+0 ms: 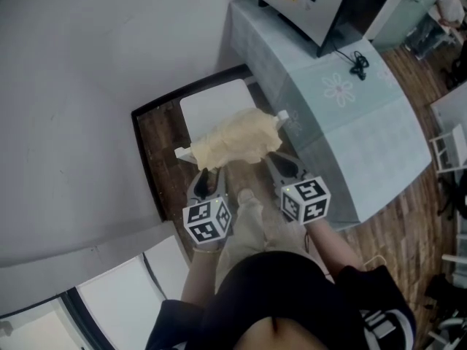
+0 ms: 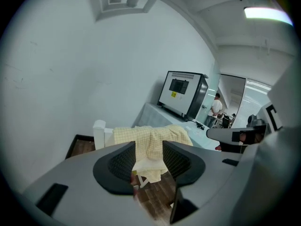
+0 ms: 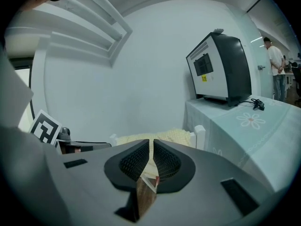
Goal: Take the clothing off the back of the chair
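L gripper (image 1: 207, 178) jaws apart nr clothing (image 1: 235, 138) on chair (image 1: 211, 104)

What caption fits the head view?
The left gripper and right gripper point at a pale yellow checked garment draped over the back of a white chair.

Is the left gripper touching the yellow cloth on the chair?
Cannot tell. In the left gripper view the yellow cloth fills the gap between the left gripper's open jaws, but no contact shows plainly.
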Available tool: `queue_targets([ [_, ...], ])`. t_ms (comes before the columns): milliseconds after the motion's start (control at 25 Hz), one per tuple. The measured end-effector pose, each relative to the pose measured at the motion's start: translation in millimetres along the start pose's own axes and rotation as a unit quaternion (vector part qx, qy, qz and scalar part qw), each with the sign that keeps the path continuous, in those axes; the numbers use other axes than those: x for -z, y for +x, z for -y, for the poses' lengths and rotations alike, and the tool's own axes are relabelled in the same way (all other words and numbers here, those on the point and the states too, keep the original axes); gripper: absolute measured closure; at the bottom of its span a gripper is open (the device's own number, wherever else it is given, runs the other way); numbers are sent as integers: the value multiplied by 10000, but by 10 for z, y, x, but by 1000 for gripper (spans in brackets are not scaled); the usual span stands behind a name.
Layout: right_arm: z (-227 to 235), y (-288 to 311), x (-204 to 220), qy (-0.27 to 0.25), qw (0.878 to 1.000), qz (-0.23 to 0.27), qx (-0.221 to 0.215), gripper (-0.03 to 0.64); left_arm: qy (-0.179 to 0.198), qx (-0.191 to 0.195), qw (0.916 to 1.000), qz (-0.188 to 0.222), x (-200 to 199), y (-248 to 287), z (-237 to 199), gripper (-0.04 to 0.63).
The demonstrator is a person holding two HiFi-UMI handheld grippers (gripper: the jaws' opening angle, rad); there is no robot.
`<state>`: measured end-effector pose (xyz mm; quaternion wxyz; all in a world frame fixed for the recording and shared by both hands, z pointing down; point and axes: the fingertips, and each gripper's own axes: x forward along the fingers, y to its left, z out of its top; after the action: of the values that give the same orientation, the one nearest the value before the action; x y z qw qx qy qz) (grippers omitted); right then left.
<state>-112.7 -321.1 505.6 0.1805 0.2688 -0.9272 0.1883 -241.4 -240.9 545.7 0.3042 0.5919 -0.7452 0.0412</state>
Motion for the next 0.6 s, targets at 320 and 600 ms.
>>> queue_targets([
  [320,378,390,73,21,9995,-233,218,435,-31,-238,9996,-121,103,390,-236,298],
  [600,591,676,189,-225,9974,-434,522,312,-176,-494,9984,-212,185,663,-425,251],
])
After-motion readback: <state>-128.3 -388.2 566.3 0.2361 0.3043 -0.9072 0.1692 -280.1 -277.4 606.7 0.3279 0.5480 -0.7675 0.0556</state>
